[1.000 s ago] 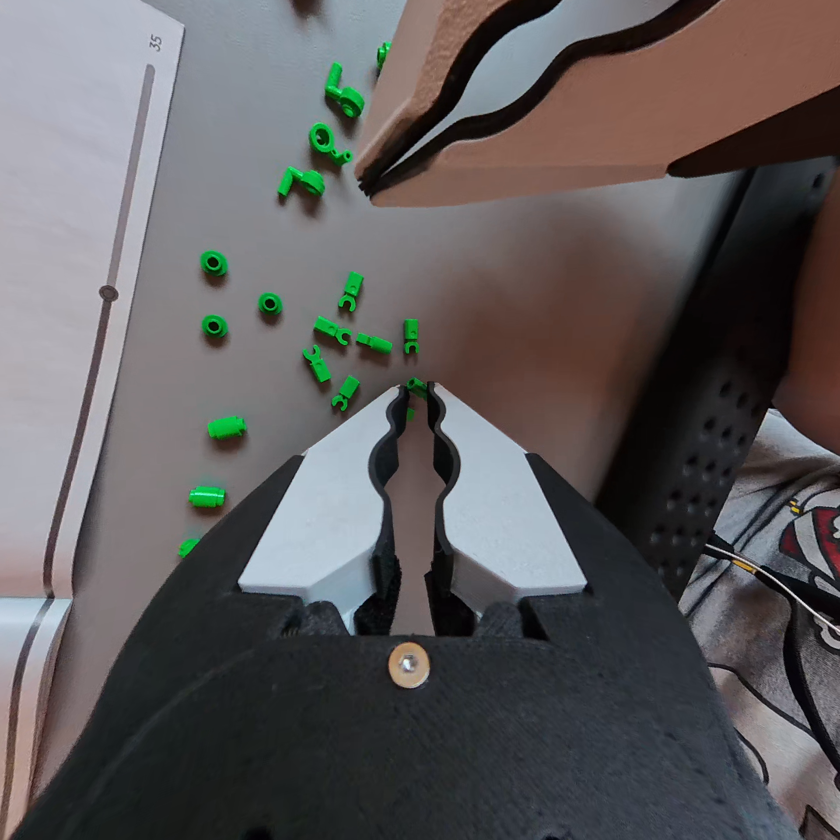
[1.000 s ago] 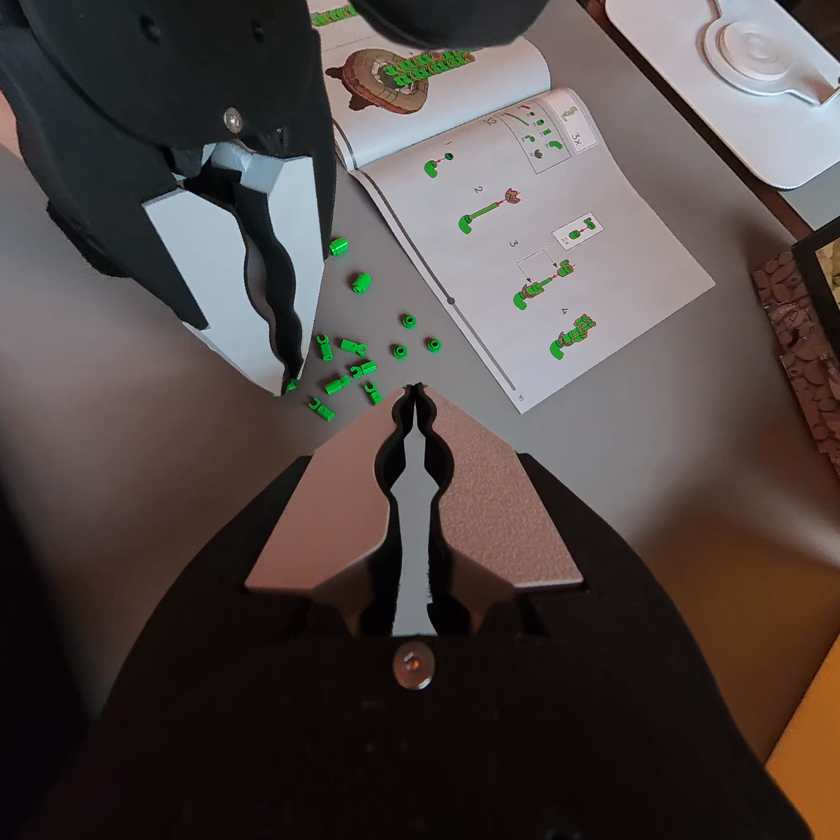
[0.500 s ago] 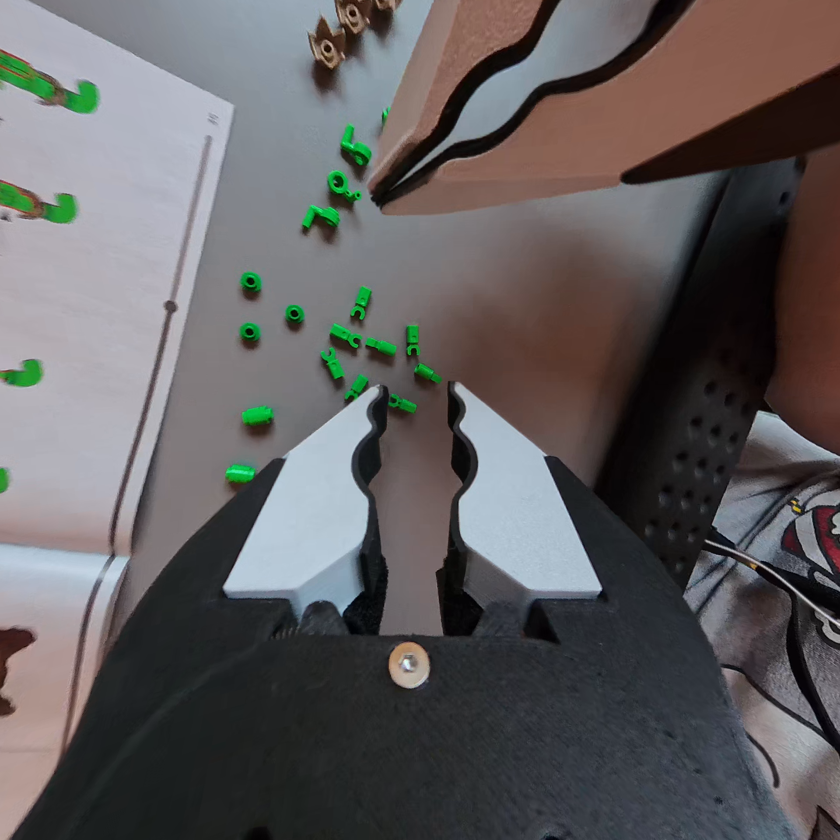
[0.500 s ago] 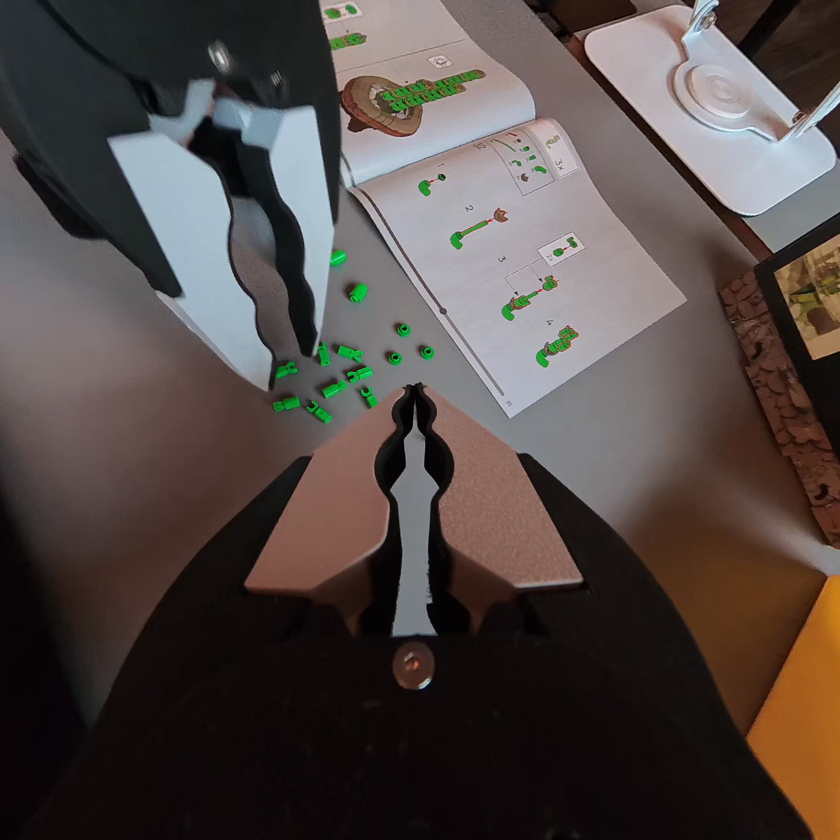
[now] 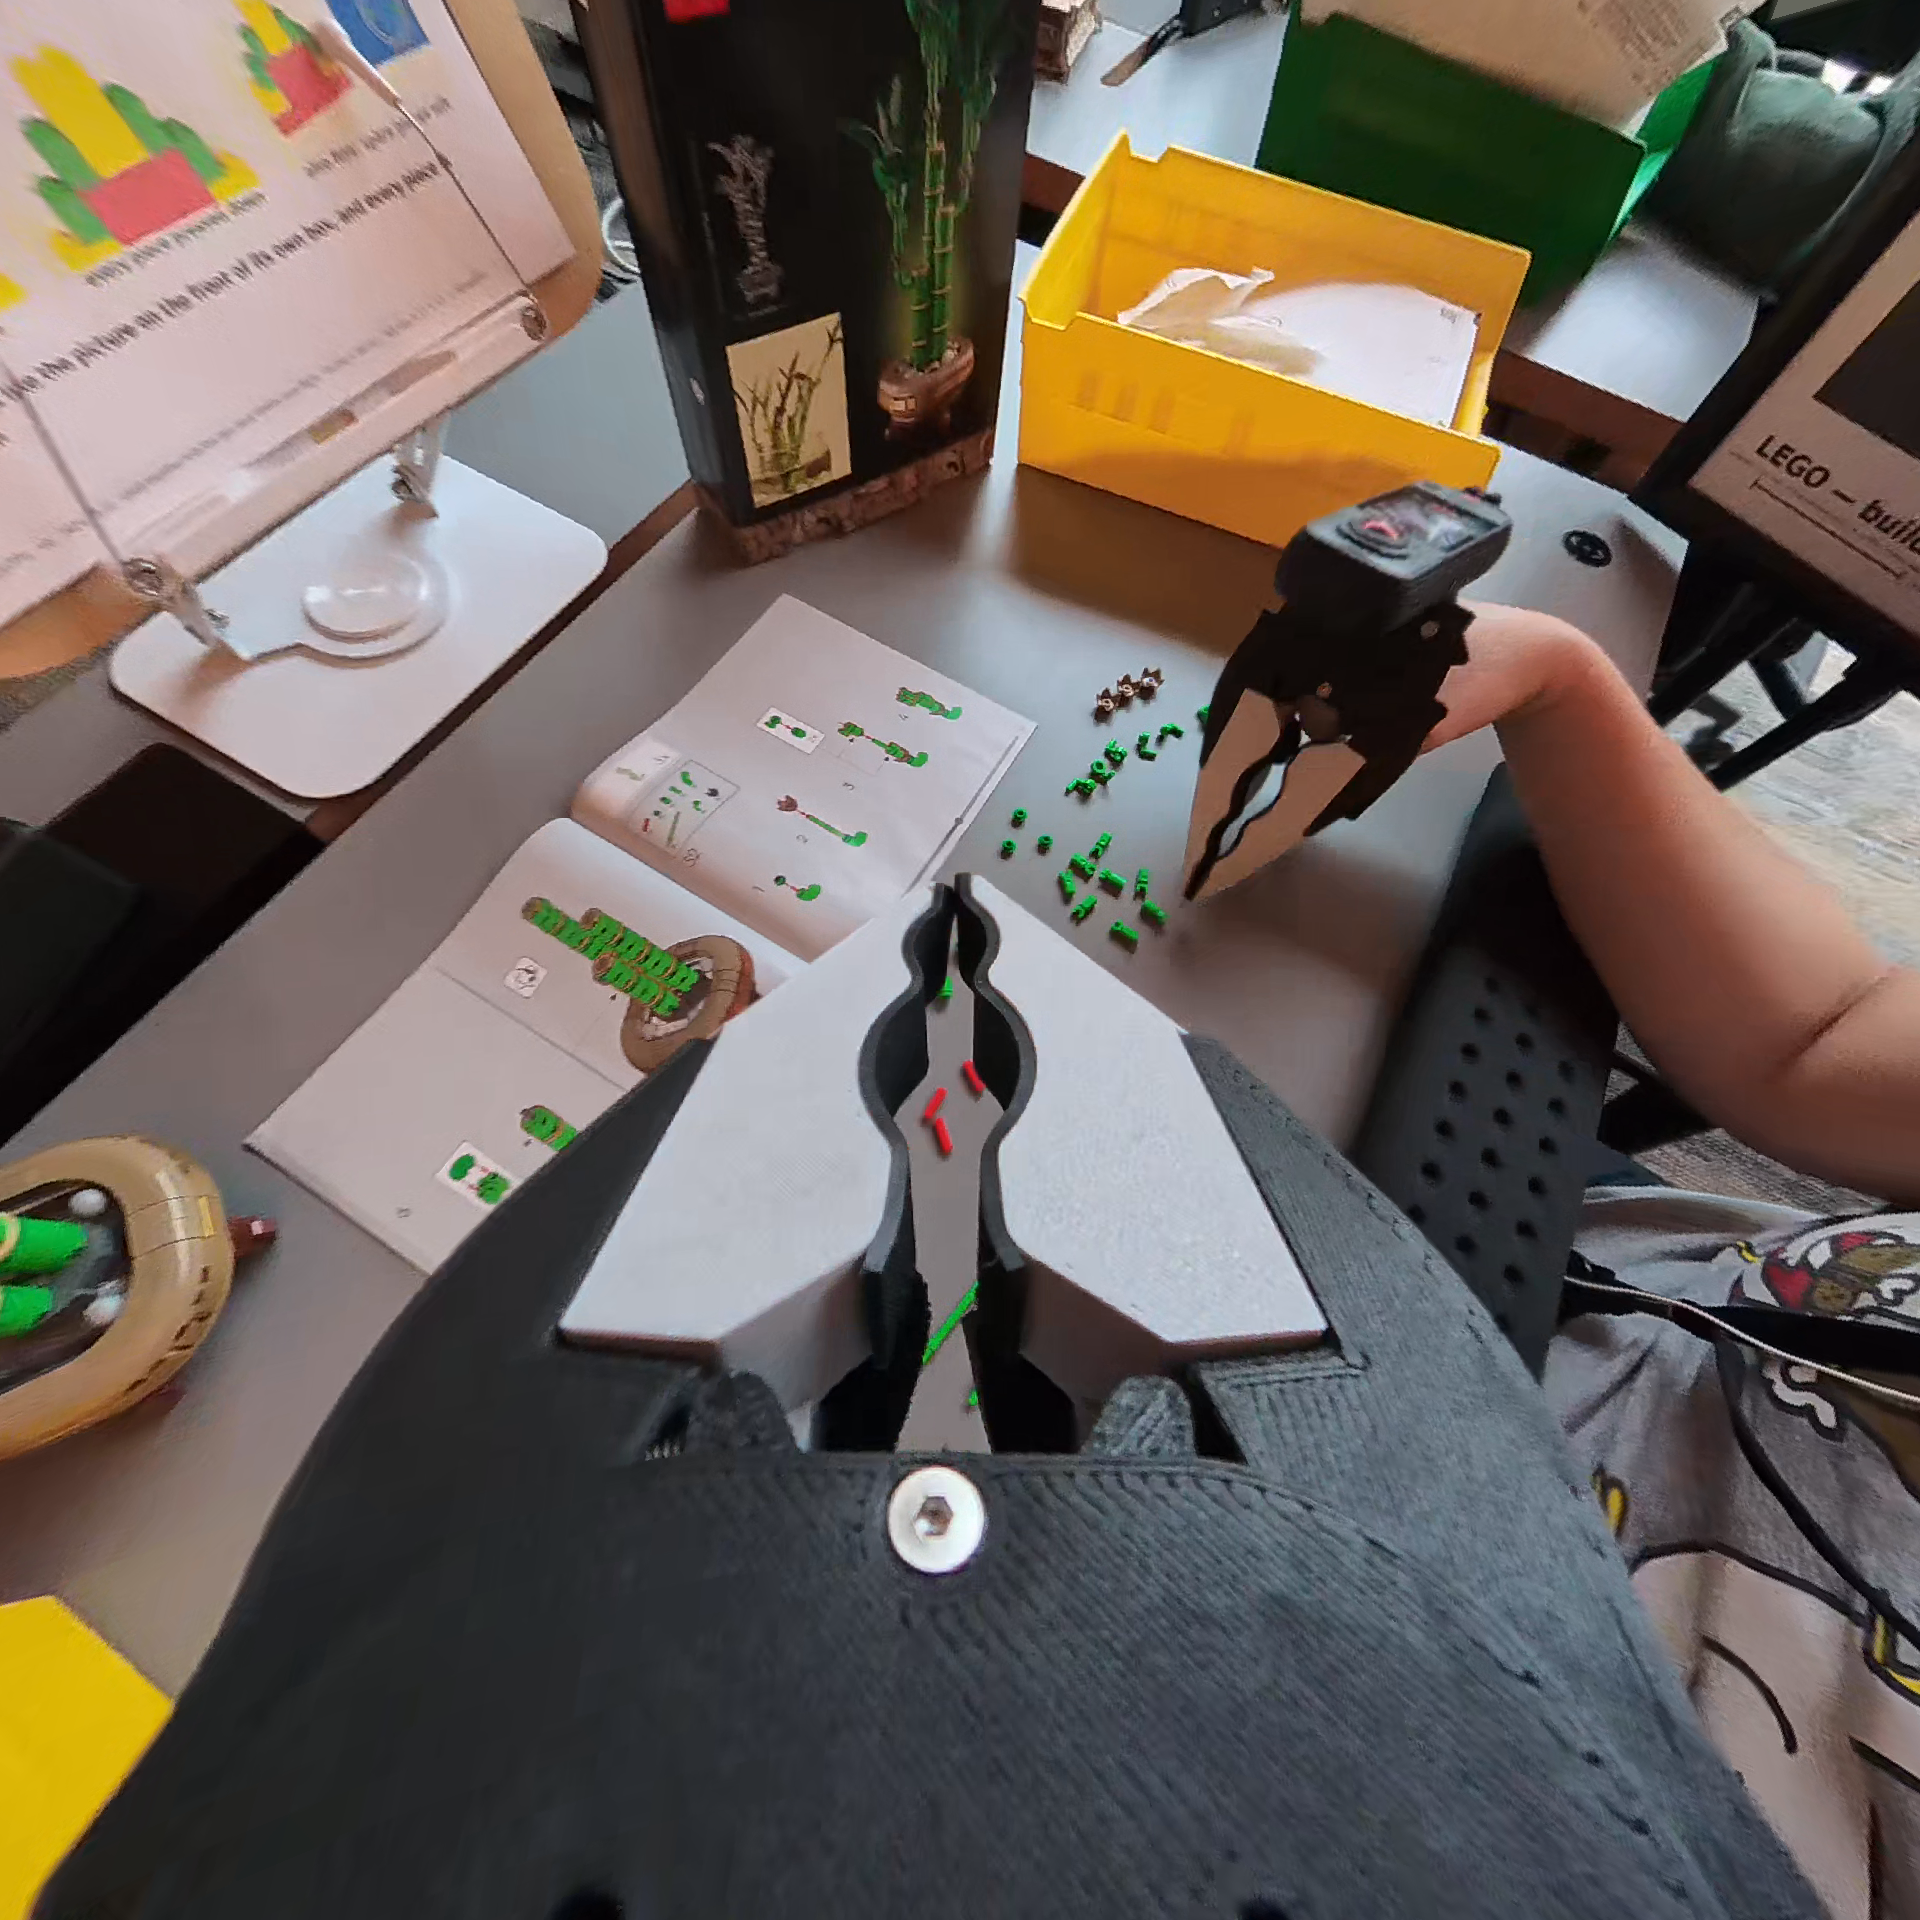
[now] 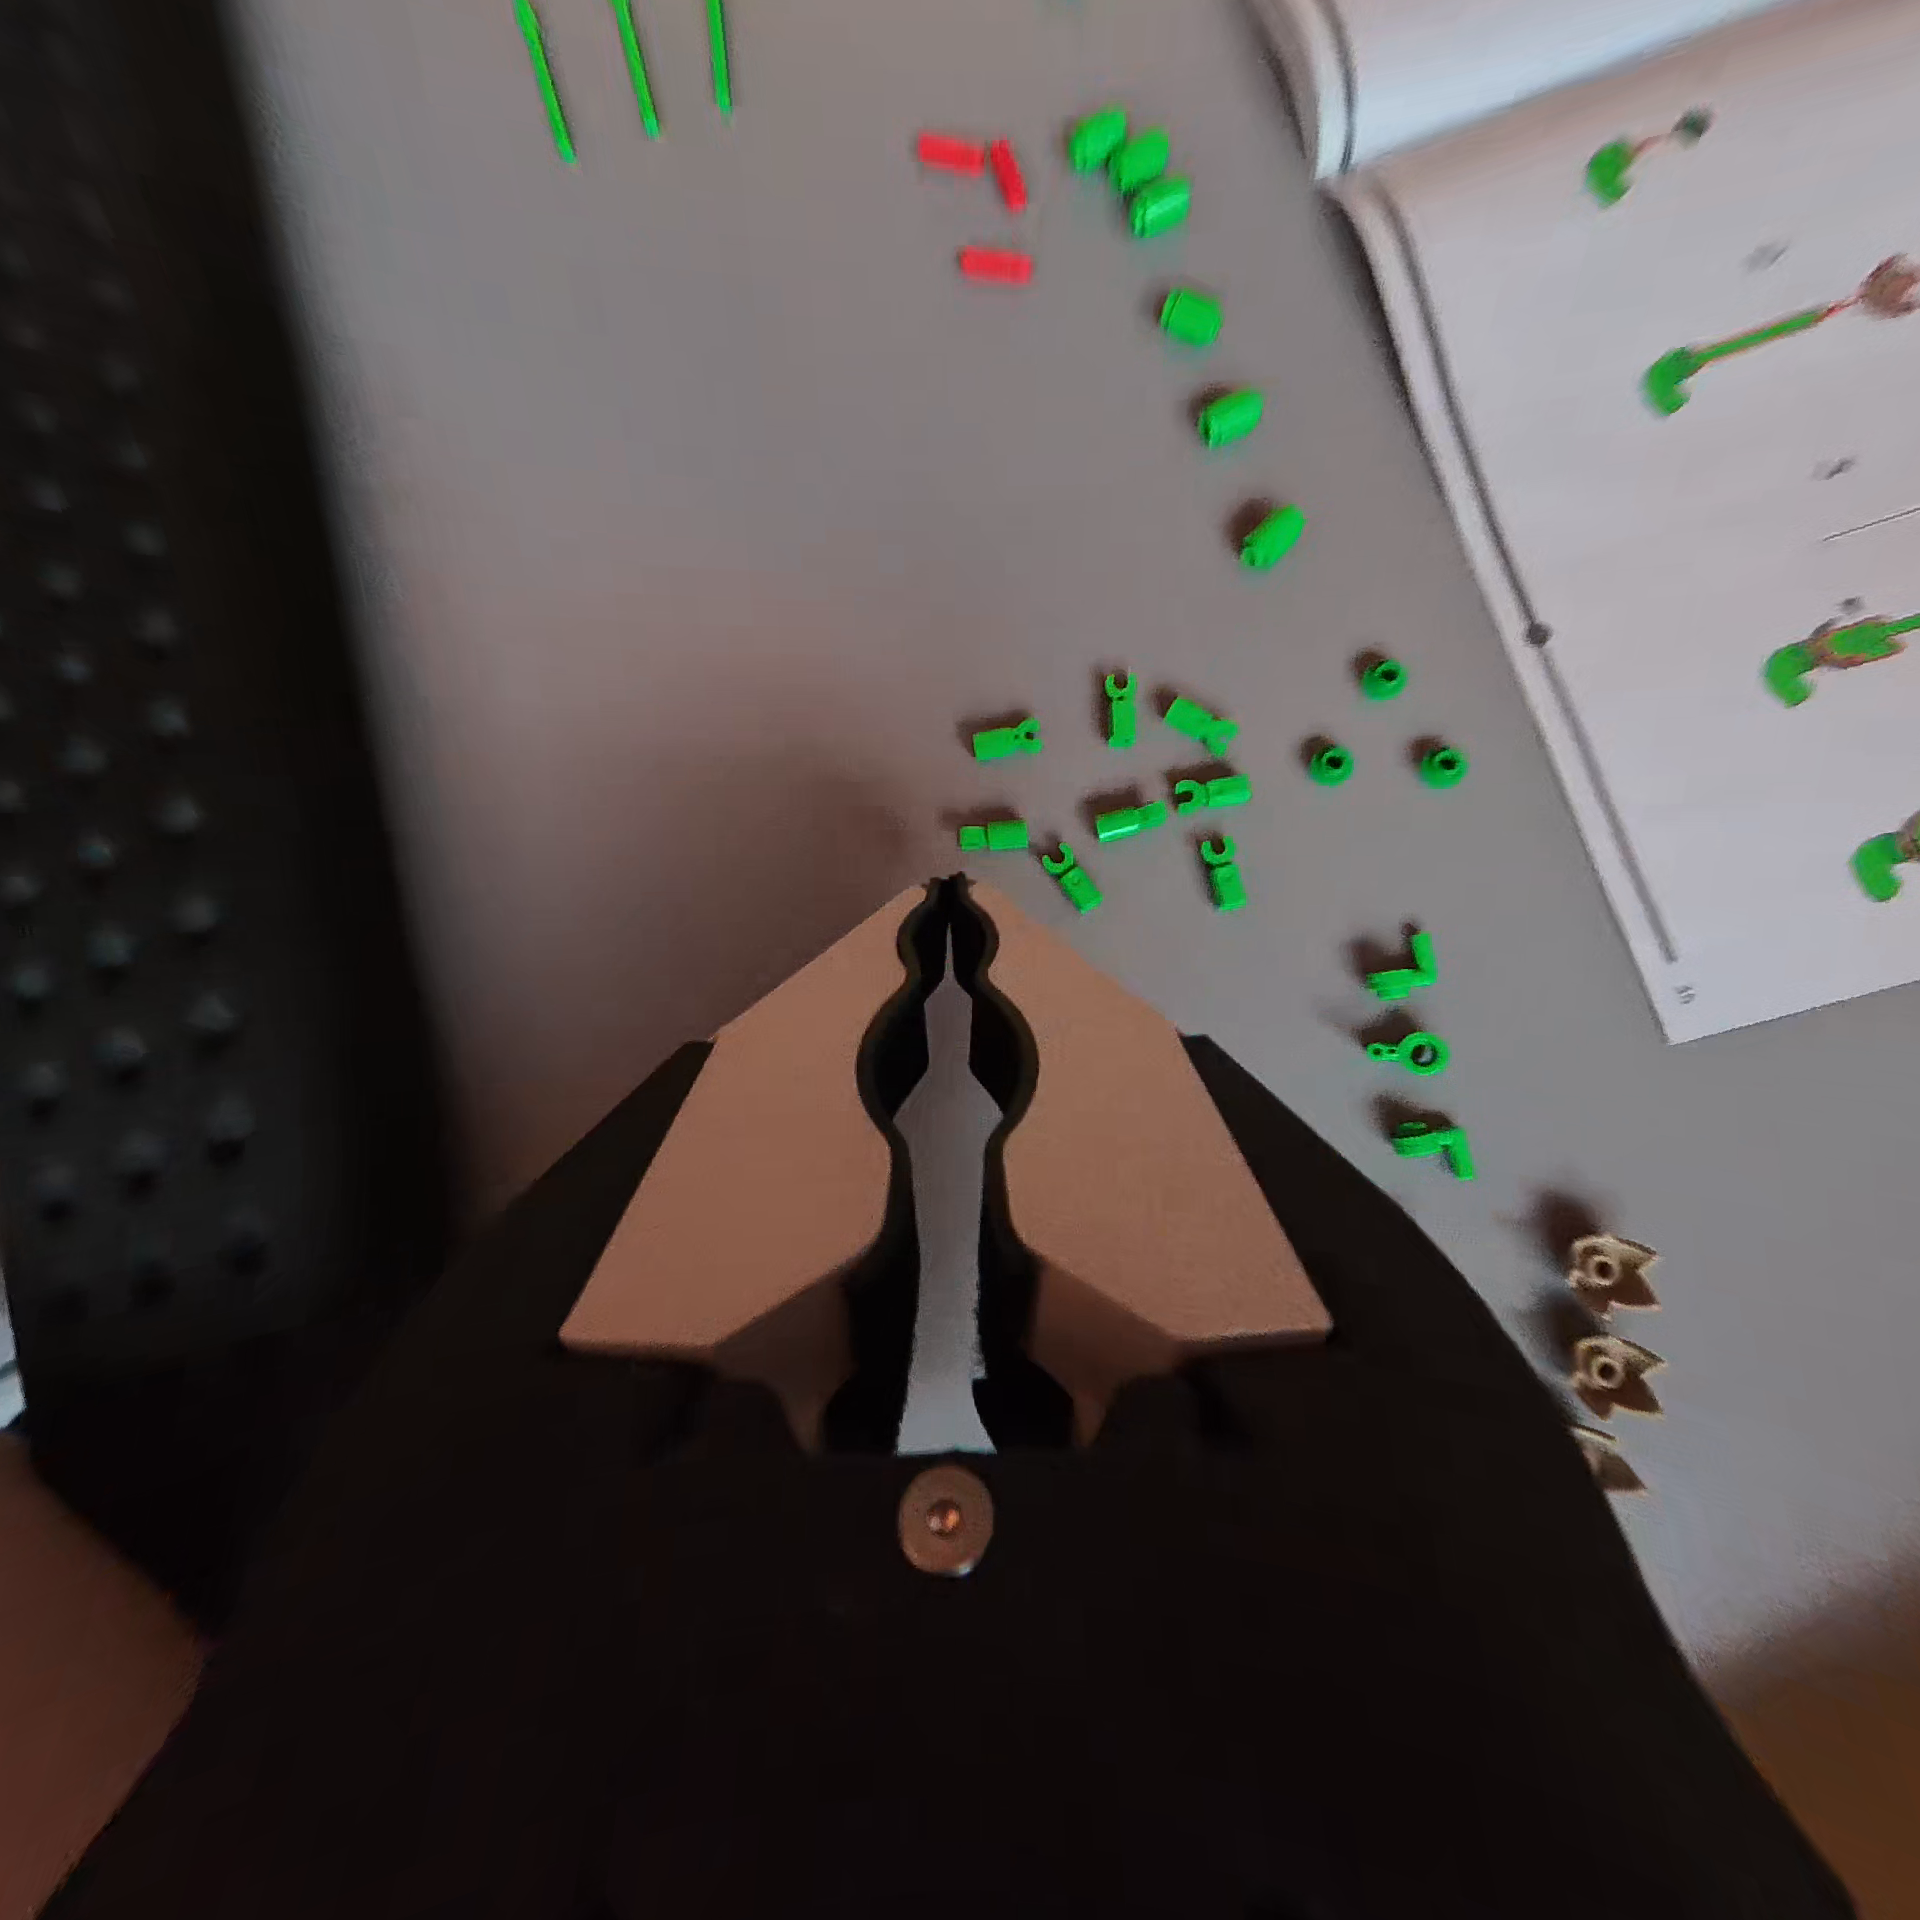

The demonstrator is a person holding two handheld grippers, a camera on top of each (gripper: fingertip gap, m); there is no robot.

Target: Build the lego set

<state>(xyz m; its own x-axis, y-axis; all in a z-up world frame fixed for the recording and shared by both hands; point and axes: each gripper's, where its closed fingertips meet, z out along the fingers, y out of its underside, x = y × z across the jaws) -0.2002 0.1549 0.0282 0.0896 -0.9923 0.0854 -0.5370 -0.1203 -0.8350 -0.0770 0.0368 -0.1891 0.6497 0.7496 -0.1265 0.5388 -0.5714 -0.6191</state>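
Small green clip pieces [image 6: 1117, 821] lie scattered on the grey table [image 6: 644, 520]; they also show in the left wrist view [image 5: 1101, 878]. My right gripper [image 6: 948, 888] has brown fingers, is shut and empty, and its tips are low beside the nearest green clip [image 6: 992, 834]. In the left wrist view it [image 5: 1195, 888] points down at the right edge of the pile. My left gripper [image 5: 958, 888] has grey fingers, is shut with nothing visible in it, and is held high and back from the pieces. Red pins [image 6: 987, 197] lie beyond the clips.
An open instruction booklet [image 5: 810, 790] lies left of the pieces. Behind it stand the set's dark box [image 5: 831, 260], a yellow bin [image 5: 1247, 436] and a white document stand [image 5: 343, 675]. A tan pot build [image 5: 104, 1278] sits far left. Brown leaf pieces [image 6: 1610, 1278] and green rods [image 6: 634, 73] lie nearby. Tip to tip, the grippers are about 30 centimeters apart. From my left tips it is roughly 35 centimeters to the tan pot build [image 5: 104, 1278]; from my right, 45 centimeters.
My left gripper opened over the green pieces, then shut and drew up and back, far from them. My right gripper came down closer to the green clips and stayed shut.
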